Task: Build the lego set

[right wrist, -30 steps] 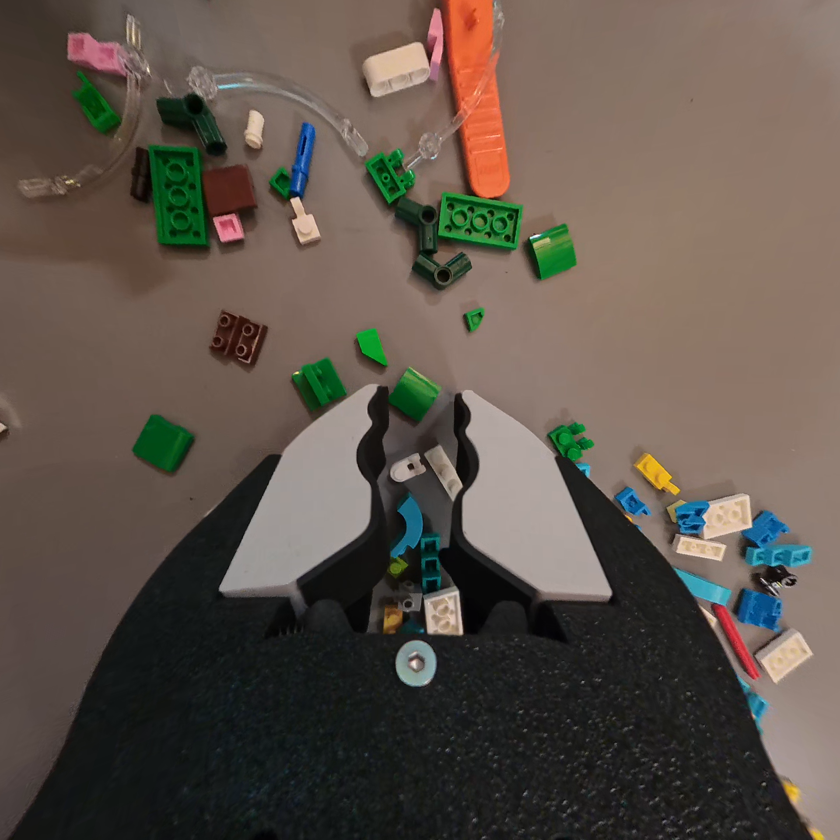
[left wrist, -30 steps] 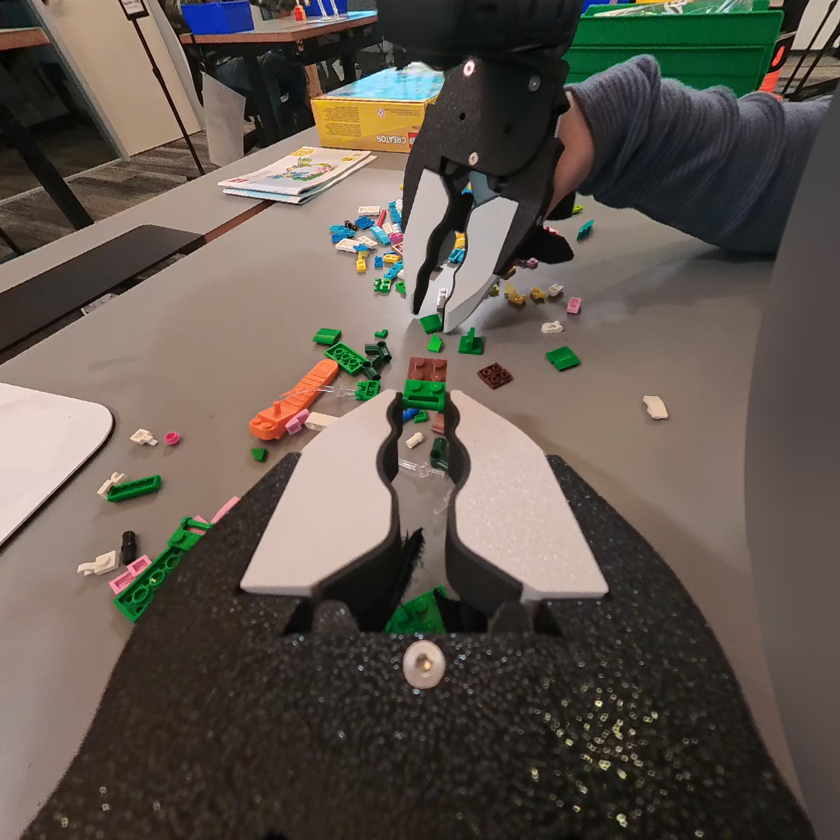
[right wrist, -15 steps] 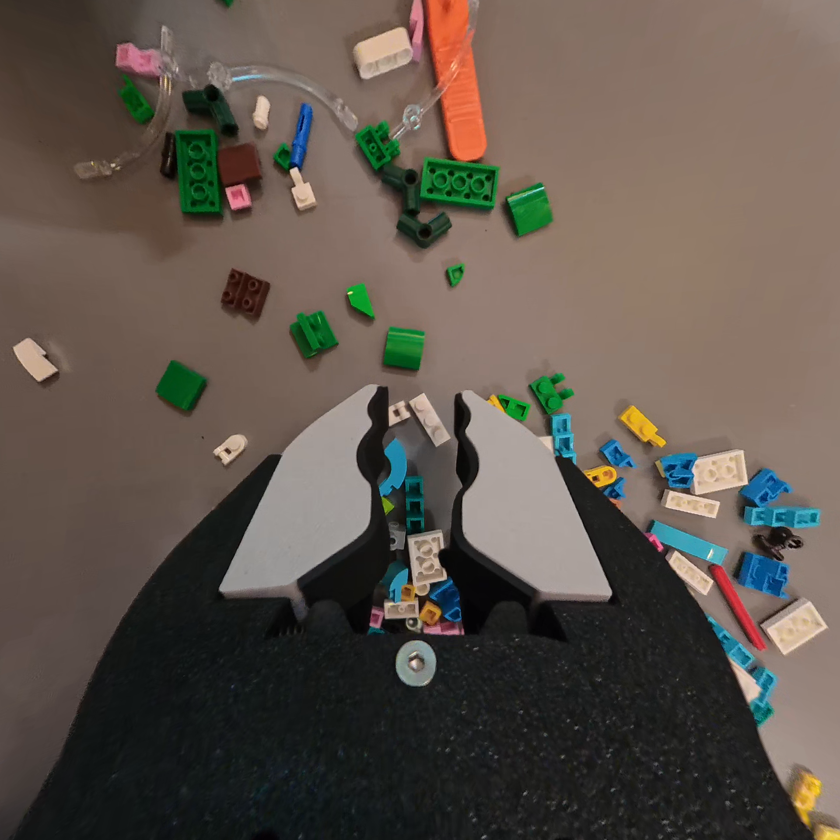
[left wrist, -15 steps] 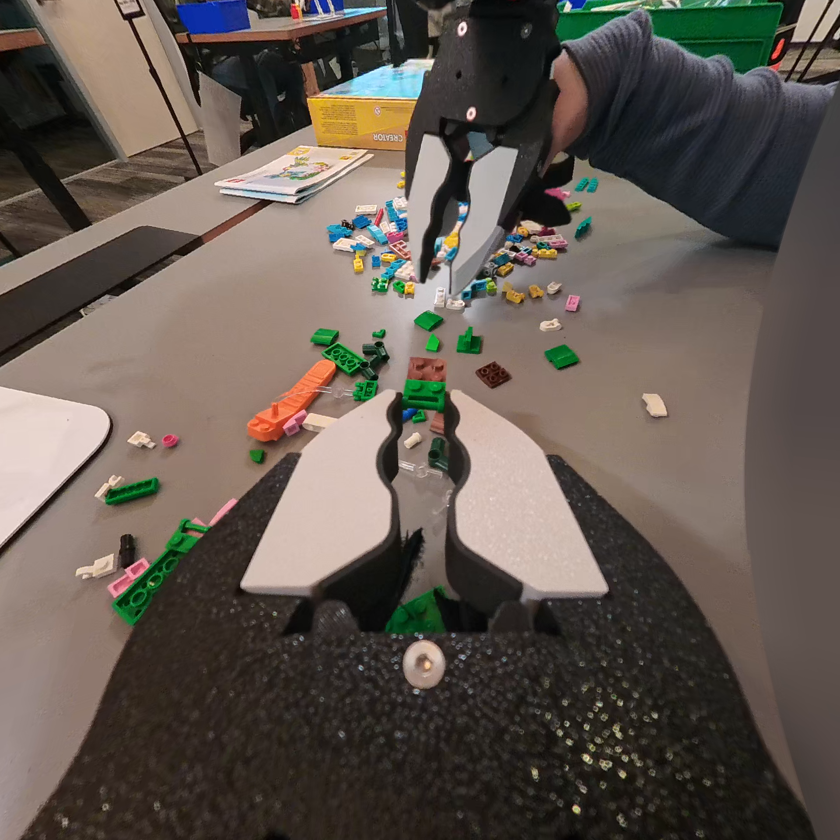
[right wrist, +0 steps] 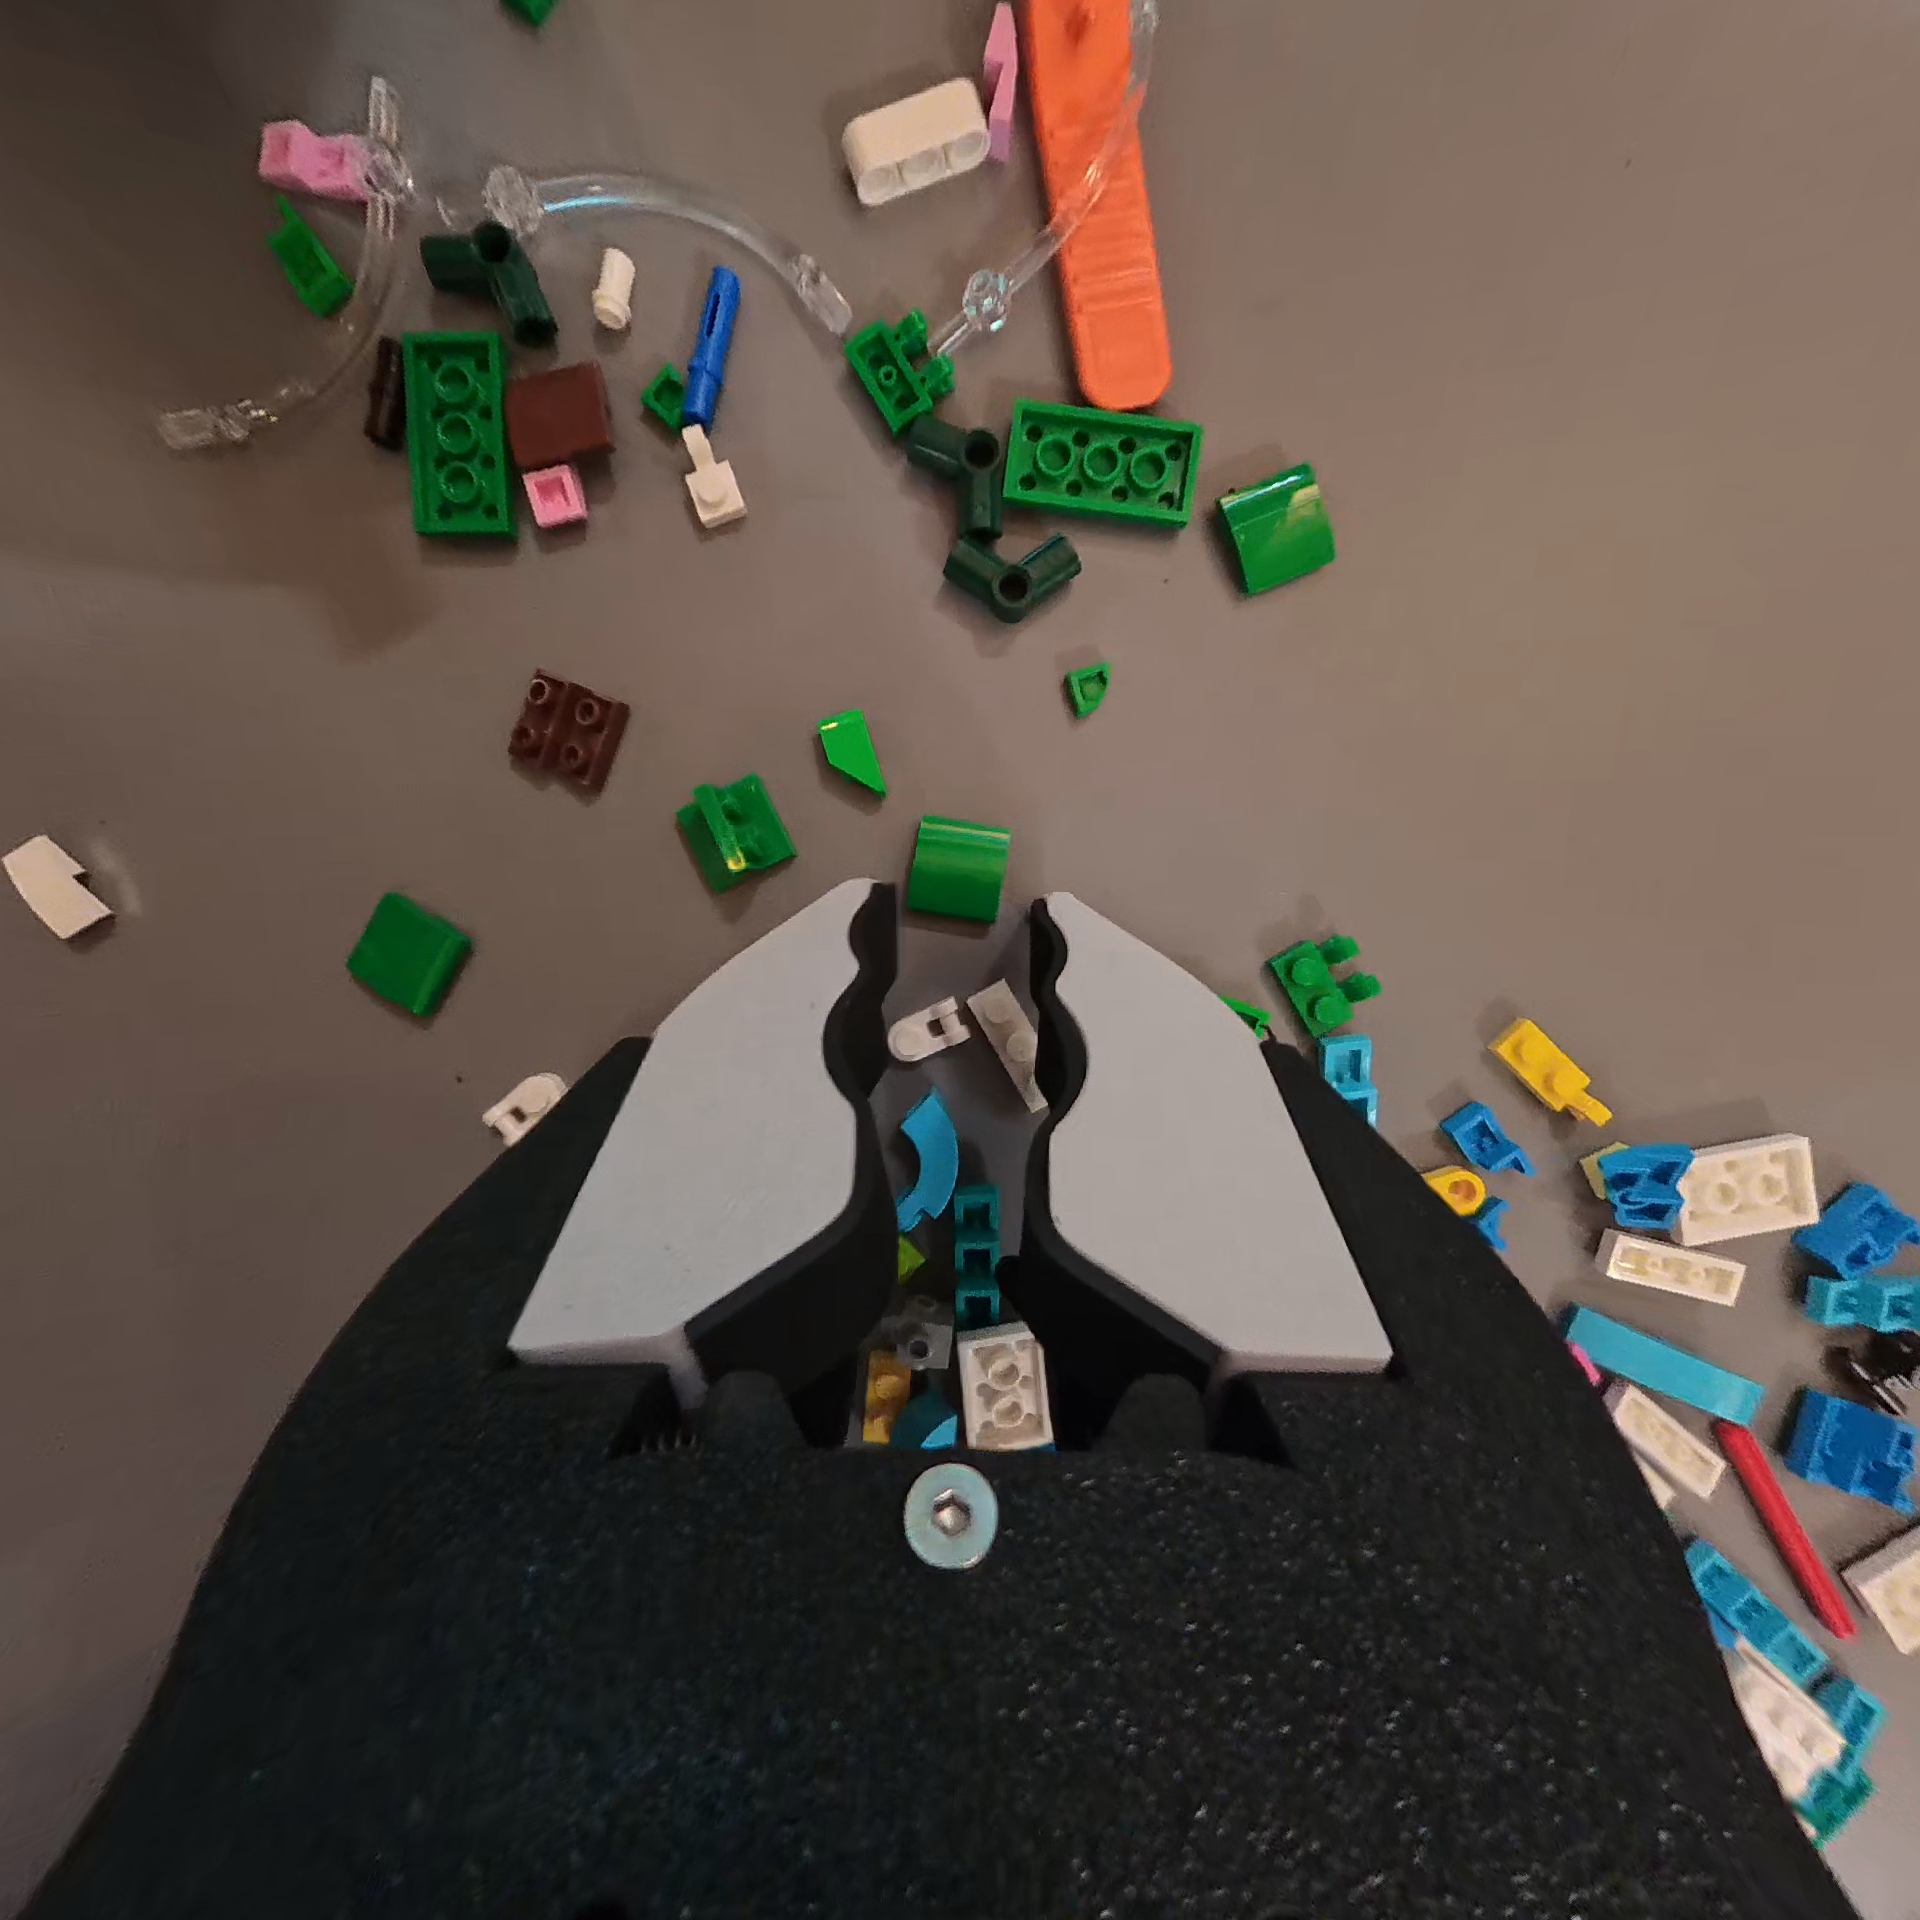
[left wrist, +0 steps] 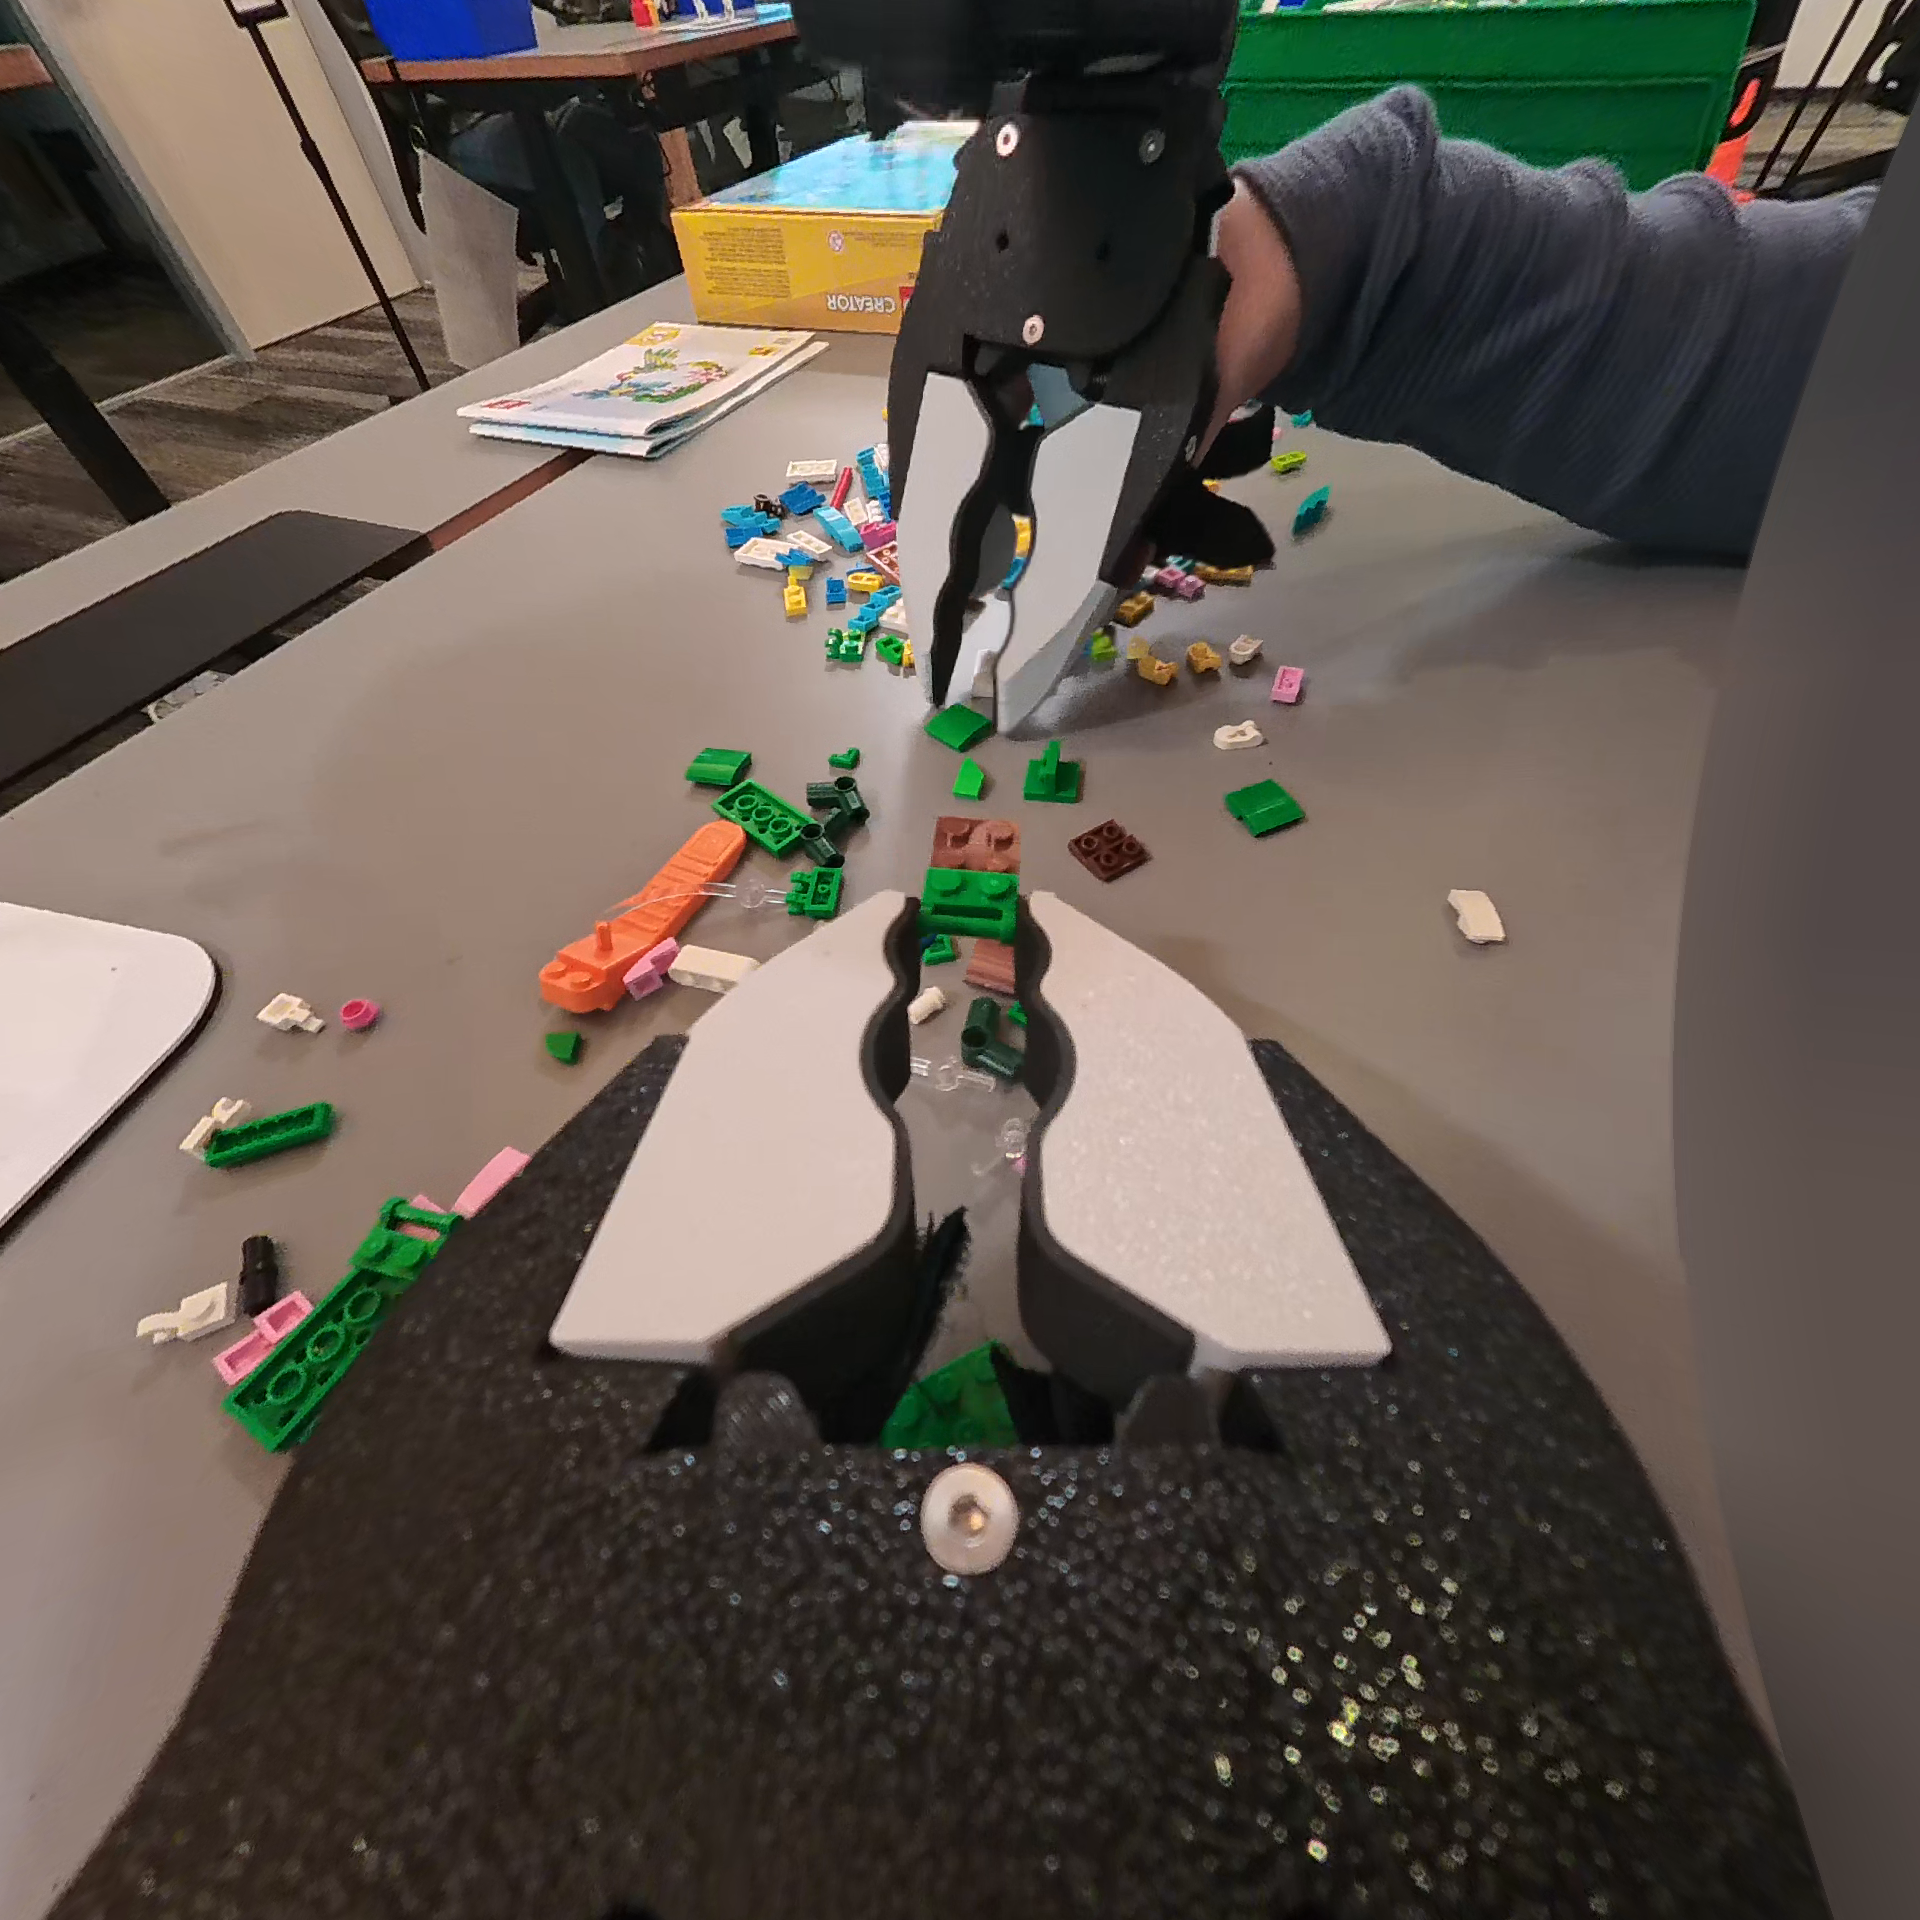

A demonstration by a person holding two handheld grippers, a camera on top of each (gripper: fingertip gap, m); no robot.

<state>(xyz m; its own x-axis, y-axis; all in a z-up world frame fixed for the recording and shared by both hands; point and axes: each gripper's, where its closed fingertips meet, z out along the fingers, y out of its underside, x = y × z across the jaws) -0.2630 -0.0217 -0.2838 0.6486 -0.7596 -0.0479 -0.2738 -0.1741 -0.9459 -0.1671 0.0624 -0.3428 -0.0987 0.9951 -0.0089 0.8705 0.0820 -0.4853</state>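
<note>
Loose lego pieces lie scattered on a grey table (left wrist: pixel 416 727). My left gripper (left wrist: pixel 966 906) is open and empty, low over the table. A green plate (left wrist: pixel 971 899) with brown pieces lies on the table just past its tips. My right gripper (right wrist: pixel 961 899) is open and empty, its tips down near the table. A green curved tile (right wrist: pixel 956 868) lies just beyond those tips. Small white pieces (right wrist: pixel 1003 1029) lie on the table between its jaws. In the left wrist view the right gripper (left wrist: pixel 982 707) stands steeply over that green tile (left wrist: pixel 961 724).
An orange brick separator (left wrist: pixel 644 925) and clear curved rods (right wrist: pixel 686 223) lie among green parts. A pile of blue, white and yellow pieces (right wrist: pixel 1714 1247) lies right of my right gripper. A booklet (left wrist: pixel 644 390), yellow box (left wrist: pixel 810 260) and white mat (left wrist: pixel 83 1018) lie around. A sleeved arm (left wrist: pixel 1507 353) reaches in. My hands' fingertips stand some 15 cm from each other.
My right gripper drew back from the green curved tile over the coloured pile, then came forward and down to it again. My left gripper has stayed where it was.
</note>
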